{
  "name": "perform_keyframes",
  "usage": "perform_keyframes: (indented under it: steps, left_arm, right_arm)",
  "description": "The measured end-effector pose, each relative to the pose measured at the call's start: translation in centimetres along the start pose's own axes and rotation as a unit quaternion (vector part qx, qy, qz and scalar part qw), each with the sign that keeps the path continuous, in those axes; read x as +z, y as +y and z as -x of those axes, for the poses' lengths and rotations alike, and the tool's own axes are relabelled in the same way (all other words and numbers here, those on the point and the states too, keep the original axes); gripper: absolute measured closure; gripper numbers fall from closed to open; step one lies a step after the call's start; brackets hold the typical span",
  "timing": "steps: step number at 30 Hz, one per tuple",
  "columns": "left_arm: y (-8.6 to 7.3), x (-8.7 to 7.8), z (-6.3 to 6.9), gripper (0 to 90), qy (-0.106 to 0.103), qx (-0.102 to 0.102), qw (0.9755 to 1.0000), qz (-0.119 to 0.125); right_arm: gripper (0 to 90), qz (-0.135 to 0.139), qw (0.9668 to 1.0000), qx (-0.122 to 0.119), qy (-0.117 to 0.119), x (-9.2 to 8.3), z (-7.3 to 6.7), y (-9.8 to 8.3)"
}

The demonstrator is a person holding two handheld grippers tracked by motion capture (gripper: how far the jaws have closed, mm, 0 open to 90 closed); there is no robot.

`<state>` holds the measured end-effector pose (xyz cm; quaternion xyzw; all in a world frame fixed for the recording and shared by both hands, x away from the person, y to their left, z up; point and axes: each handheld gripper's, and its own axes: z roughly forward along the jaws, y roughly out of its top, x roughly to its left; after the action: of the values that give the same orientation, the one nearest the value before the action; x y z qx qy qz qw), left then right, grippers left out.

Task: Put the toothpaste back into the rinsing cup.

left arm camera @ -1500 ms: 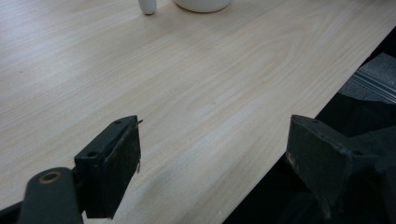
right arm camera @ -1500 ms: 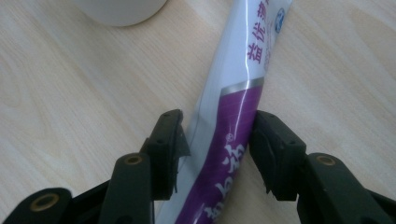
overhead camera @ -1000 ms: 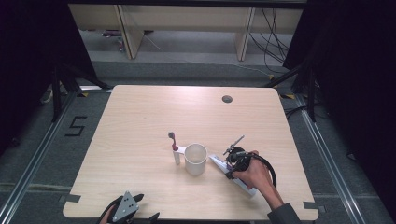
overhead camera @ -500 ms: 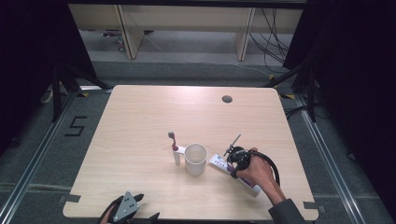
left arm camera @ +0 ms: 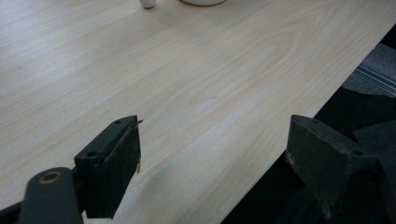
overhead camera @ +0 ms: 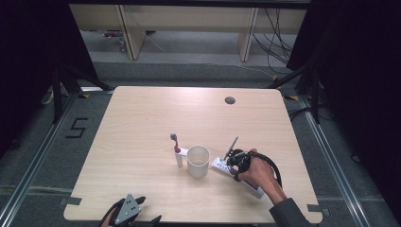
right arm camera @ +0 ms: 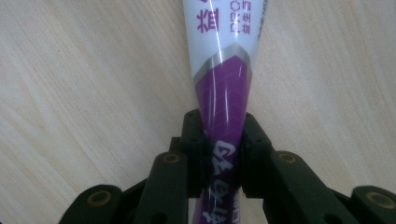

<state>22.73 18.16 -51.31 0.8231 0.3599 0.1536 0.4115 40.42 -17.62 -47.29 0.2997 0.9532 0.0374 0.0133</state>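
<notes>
Purple-and-white toothpaste tube point(right arm camera: 223, 93) lies flat on the bench point(overhead camera: 142, 118) just right of the white cup point(overhead camera: 197, 161); right gripper point(right arm camera: 223, 154) has just closed and now clamps its purple end. Grasp looks done; lift and placing remain. Toothbrush point(overhead camera: 177, 147) stands just left of the cup. Left gripper point(left arm camera: 210, 163) idles, jaws apart, empty.

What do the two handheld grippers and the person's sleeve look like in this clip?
Both grippers are black with flat black jaws. The left gripper carries a grey three-cornered plate on top. The right gripper trails a black looping cable. A dark sleeve covers the right forearm.
</notes>
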Motion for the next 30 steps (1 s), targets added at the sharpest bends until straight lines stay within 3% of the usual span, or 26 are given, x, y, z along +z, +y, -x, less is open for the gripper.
perform_keyframes:
  steps: [1, 5, 9, 11, 13, 14, 18, 19, 20, 22, 23, 24, 27, 28, 29, 30]
  left_arm:
    - [0.0, 0.0, -0.1, 17.5, 0.002, 0.008, 1.0000, -0.002]
    - [0.0, 0.0, 0.0, 17.5, 0.000, -0.004, 1.0000, 0.007]
    - [0.1, 0.1, 0.0, 17.5, 0.004, -0.002, 1.0000, 0.005]
    - [0.0, 0.1, 0.1, 17.6, 0.001, -0.006, 0.9999, 0.009]
    - [0.1, 0.0, -0.1, 17.6, 0.006, 0.005, 1.0000, -0.003]
    - [0.0, 0.2, 0.1, 17.7, 0.002, -0.012, 0.9998, 0.015]
    - [0.0, -0.1, -0.3, 17.7, 0.007, 0.005, 1.0000, -0.002]
    - [0.0, 0.1, 0.0, 17.7, 0.003, -0.013, 0.9998, 0.016]
    - [0.0, 0.0, -0.1, 17.7, 0.006, -0.003, 1.0000, 0.006]
    - [0.0, 0.1, 0.0, 17.8, 0.004, -0.007, 0.9999, 0.008]
    - [0.0, 0.0, -0.1, 17.9, 0.005, -0.001, 1.0000, 0.002]
    - [0.0, -0.1, -0.2, 17.8, 0.003, 0.000, 1.0000, 0.001]
    - [0.0, -0.1, -0.2, 17.9, 0.003, 0.000, 1.0000, 0.002]
    - [0.0, 0.0, -0.2, 17.8, 0.008, 0.005, 1.0000, 0.000]
    - [0.0, 0.0, -0.1, 17.8, 0.003, -0.005, 0.9999, 0.008]
    - [0.0, 0.1, 0.0, 17.8, 0.003, -0.013, 0.9998, 0.017]
  right_arm:
    - [76.2, -0.001, 1.0000, 0.004, 0.000, 0.0, -0.1, 0.0]
    - [76.6, 0.011, 0.9999, 0.001, 0.011, -0.2, 0.2, -0.5]
    - [76.7, 0.063, 0.9979, 0.013, 0.013, -1.5, 0.9, -1.6]
    - [76.8, 0.098, 0.9949, 0.024, 0.008, -2.6, 1.5, -2.2]
    - [76.7, 0.128, 0.9914, 0.028, 0.002, -3.3, 2.0, -2.7]
    - [76.8, 0.147, 0.9887, 0.032, 0.000, -3.6, 2.2, -3.0]
    - [76.7, 0.200, 0.9783, 0.054, -0.002, -4.7, 2.8, -3.9]
    - [76.8, 0.206, 0.9766, 0.063, -0.002, -4.9, 2.8, -3.9]
    - [76.7, 0.212, 0.9756, 0.057, -0.004, -5.1, 2.9, -4.0]
    - [76.7, 0.224, 0.9721, 0.069, -0.006, -5.3, 2.9, -4.0]
    - [76.7, 0.231, 0.9711, 0.061, -0.011, -5.4, 3.0, -4.0]
    - [76.7, 0.229, 0.9705, 0.076, -0.003, -5.6, 2.7, -3.9]
    - [76.7, 0.265, 0.9627, 0.056, 0.002, -6.0, 3.0, -3.8]
    - [76.7, 0.269, 0.9599, 0.076, 0.018, -6.2, 2.9, -3.7]
    - [76.7, 0.280, 0.9584, 0.055, 0.004, -6.3, 3.1, -3.7]
    - [76.7, 0.294, 0.9539, 0.057, 0.003, -6.4, 3.0, -3.5]
